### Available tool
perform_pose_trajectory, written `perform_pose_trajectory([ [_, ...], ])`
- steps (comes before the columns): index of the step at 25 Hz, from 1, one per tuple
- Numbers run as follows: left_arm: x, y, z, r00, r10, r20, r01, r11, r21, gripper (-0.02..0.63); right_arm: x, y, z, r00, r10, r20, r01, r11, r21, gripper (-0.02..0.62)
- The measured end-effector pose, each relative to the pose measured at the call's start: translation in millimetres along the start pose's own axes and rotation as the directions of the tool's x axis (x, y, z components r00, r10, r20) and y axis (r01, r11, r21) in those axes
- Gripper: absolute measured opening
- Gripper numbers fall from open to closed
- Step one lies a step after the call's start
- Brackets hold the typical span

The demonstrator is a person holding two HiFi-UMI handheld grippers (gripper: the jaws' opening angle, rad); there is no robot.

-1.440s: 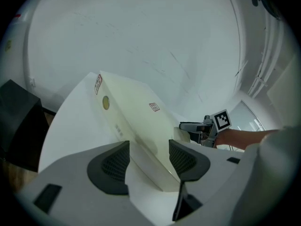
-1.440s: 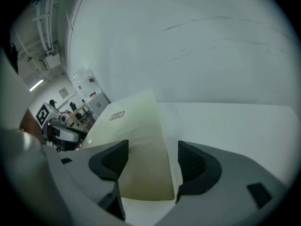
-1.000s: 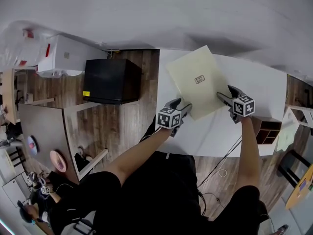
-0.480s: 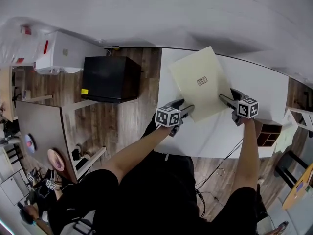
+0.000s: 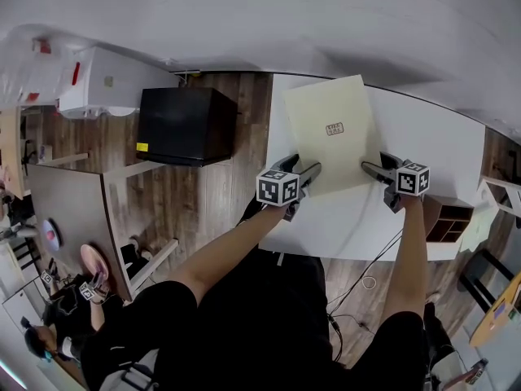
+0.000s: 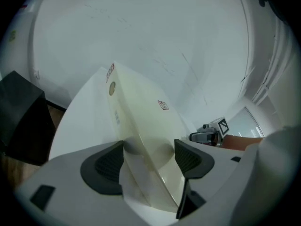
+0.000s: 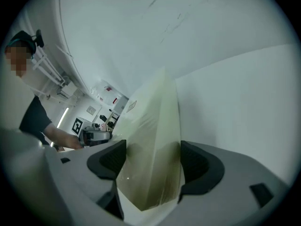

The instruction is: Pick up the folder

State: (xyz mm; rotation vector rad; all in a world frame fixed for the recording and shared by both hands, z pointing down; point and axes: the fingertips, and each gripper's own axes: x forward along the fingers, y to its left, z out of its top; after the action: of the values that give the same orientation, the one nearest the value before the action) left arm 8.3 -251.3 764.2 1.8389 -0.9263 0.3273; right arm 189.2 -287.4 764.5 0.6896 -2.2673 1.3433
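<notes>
A cream folder [image 5: 334,137] with a small label lies flat on the white table [image 5: 440,153], its far edge near the table's back edge. My left gripper [image 5: 305,169] is at the folder's near left corner and my right gripper [image 5: 373,168] at its near right corner. In the left gripper view the folder [image 6: 146,121] runs between the left gripper's [image 6: 148,159] jaws, which are opening, with no pad visibly pressing on it. In the right gripper view the folder's corner [image 7: 150,126] likewise sits between the right gripper's [image 7: 153,161] wide, opening jaws.
A black box [image 5: 183,129] and a white cabinet [image 5: 106,92] stand on the wooden floor left of the table. A brown shelf unit [image 5: 444,218] sits at the table's right end. A grey-brown table [image 5: 73,218] is at far left, and cables [image 5: 366,275] lie on the floor.
The folder has turned from a skewed angle to nearly square with the table and lies farther back. Both grippers followed its near corners, rolling a little.
</notes>
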Motion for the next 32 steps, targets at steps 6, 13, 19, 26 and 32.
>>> perform_pose_trajectory([
  [6,-3,8,3,0.998,0.062,-0.022,-0.064,0.995,-0.073,0.377,2,2,-2,0.999,-0.003,0.042,0.002,1.000,0.026,0.336],
  [13,4,11,-6,1.000,0.022,0.004,-0.021,0.989,-0.149,0.360,3,5,1,0.996,-0.028,0.087,0.026,0.999,0.022,0.336],
  [19,-10,12,4,0.998,0.061,-0.006,-0.061,0.994,-0.091,0.356,8,16,-10,0.987,-0.077,0.142,0.072,0.997,0.036,0.334],
  [26,-33,22,-7,0.996,0.082,0.027,-0.080,0.995,-0.065,0.356,16,42,-26,0.966,-0.100,0.239,0.088,0.994,0.060,0.334],
  [32,-57,17,-5,0.994,0.078,0.075,-0.079,0.997,0.007,0.356,14,69,-38,0.949,-0.121,0.291,0.107,0.992,0.063,0.334],
])
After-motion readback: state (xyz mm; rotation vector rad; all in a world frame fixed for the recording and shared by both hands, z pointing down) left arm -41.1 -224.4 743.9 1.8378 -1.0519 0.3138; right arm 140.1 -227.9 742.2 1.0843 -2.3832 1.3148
